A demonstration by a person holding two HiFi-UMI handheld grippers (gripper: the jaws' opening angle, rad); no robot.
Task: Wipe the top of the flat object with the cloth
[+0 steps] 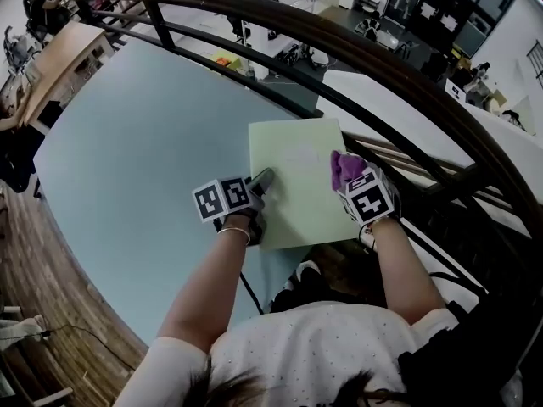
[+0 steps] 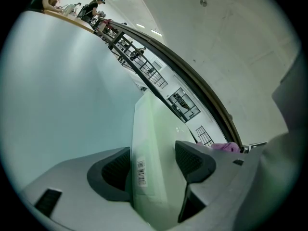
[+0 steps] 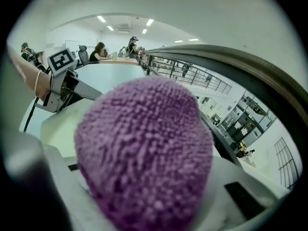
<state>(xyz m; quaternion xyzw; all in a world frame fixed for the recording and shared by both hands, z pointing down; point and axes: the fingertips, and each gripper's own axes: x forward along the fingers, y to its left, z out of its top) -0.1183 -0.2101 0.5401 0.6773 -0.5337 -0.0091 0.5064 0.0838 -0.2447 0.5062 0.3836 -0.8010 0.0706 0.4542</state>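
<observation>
The fingers (image 2: 115, 170) of my left gripper (image 2: 154, 165) are closed on the flat object (image 2: 151, 129), a pale green sheet. One finger sits against the sheet's thin edge, where a small barcode label (image 2: 140, 172) is stuck. The other lies over its top face. From the head view this grip is on the sheet's left edge, toward its near corner, and my left hand (image 1: 242, 227) lies just off that edge.

The fingers (image 3: 62, 172) of my right gripper (image 3: 144, 196) are clamped on the cloth (image 3: 144, 153), a nubbly purple wad that bulges out past the tips and fills most of that gripper's view. The cloth sits over the sheet's top face at its right edge, in the far half, opposite my left gripper. I cannot tell whether it presses on the surface or hangs just above it.

The sheet lies flat on the pale blue bench (image 1: 127, 168), at the bench's near side. Most of the bench stretches away from the sheet's left and far edges. Just past the sheet's right edge runs a dark railing (image 1: 339, 58), which curves on beyond the far edge. Well beyond the sheet's far side, people (image 3: 101, 52) sit at a desk.
</observation>
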